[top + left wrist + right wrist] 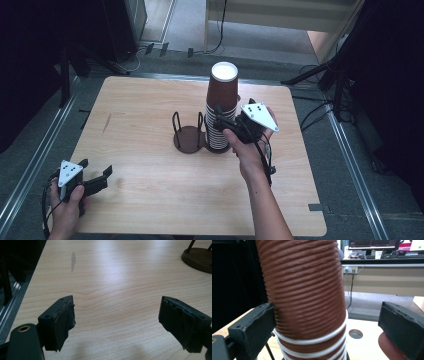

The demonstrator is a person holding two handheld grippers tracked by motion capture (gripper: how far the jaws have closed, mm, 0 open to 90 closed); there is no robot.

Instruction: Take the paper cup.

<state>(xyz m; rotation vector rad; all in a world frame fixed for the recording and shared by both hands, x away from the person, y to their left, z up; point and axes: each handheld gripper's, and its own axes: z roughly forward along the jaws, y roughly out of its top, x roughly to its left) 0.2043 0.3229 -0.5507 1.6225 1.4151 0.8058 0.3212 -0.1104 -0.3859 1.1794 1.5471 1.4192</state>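
A stack of upside-down brown ribbed paper cups (222, 100) with white rims stands on the right part of a dark brown wire holder (189, 137) at mid-table. My right gripper (223, 121) reaches the stack from the right, about halfway up. In the right gripper view the top cup (307, 290) stands between the open jaws. The left jaw lies against its ribbed wall and the right jaw is well clear of it. My left gripper (95, 167) rests low at the table's front left corner, open, with bare wood between its pads (62, 322).
The holder's left half has two empty wire loops (176, 122), and its base (198, 258) shows far right in the left gripper view. A faint grey mark (106, 123) lies on the wooden table (150, 200). Metal rails and stand legs (320, 75) flank the table.
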